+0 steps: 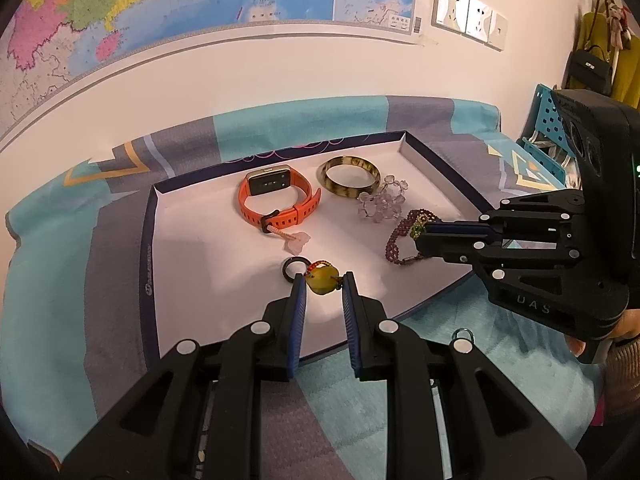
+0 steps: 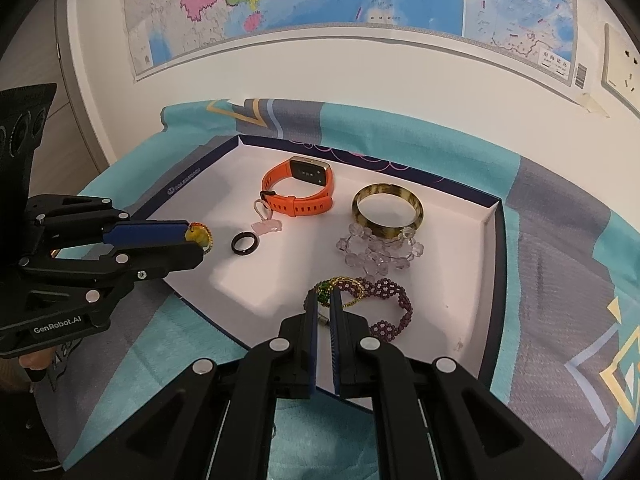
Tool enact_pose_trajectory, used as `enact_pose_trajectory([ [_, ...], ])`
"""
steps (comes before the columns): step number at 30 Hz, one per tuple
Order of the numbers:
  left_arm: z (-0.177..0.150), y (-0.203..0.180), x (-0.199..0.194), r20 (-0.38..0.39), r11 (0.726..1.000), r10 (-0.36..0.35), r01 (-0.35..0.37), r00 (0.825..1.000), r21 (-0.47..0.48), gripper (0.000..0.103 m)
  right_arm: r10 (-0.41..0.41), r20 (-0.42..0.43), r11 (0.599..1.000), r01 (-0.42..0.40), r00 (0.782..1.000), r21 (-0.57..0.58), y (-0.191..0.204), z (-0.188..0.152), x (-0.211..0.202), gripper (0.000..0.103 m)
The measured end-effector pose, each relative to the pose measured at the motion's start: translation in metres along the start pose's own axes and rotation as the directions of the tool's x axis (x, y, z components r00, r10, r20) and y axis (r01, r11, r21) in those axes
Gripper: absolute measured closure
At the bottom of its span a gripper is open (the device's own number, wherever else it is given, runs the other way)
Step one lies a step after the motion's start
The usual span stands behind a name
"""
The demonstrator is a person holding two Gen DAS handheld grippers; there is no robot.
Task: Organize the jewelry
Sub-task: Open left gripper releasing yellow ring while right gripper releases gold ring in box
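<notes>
My left tool (image 1: 323, 280) is closed on a small yellow stone pendant with a red-and-gold beaded loop (image 1: 322, 279), pinched between its blue pads over the near part of the shallow white tray with dark blue walls (image 1: 149, 216). A black ring (image 1: 295, 267) lies just beside the pendant on the tray floor. My right tool (image 2: 329, 300) is nearly shut over the near end of a purple beaded bracelet with a green-and-gold bead charm (image 2: 382, 304), but I cannot tell whether it actually grips the beads. Farther back in the tray lie an orange smartwatch with a gold case (image 1: 276, 198), a small pink charm on a cord (image 1: 294, 240) just beside its strap, a mottled brown-and-yellow bangle (image 1: 349, 177), and a clear crystal bead bracelet (image 1: 382, 202) touching the bangle. The tray sits on a teal-and-grey patterned cloth (image 1: 60, 240) covering the counter, with a wall map (image 1: 160, 8) behind.
</notes>
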State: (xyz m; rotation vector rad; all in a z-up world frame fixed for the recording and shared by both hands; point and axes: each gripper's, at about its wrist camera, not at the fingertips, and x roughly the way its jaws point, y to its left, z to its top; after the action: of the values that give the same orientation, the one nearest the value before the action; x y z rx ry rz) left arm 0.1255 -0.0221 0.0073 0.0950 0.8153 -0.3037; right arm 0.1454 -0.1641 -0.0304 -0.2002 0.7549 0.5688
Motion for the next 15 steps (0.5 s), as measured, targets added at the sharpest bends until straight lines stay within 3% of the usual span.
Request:
enact_pose_trajectory([
  [15, 0.002, 0.001, 0.011, -0.023, 1.0, 0.005, -0.005, 1.0, -0.01, 0.084, -0.005, -0.028, 1.0, 0.005, 1.0, -0.003, -0.001, 0.002, 0.011, 0.098],
])
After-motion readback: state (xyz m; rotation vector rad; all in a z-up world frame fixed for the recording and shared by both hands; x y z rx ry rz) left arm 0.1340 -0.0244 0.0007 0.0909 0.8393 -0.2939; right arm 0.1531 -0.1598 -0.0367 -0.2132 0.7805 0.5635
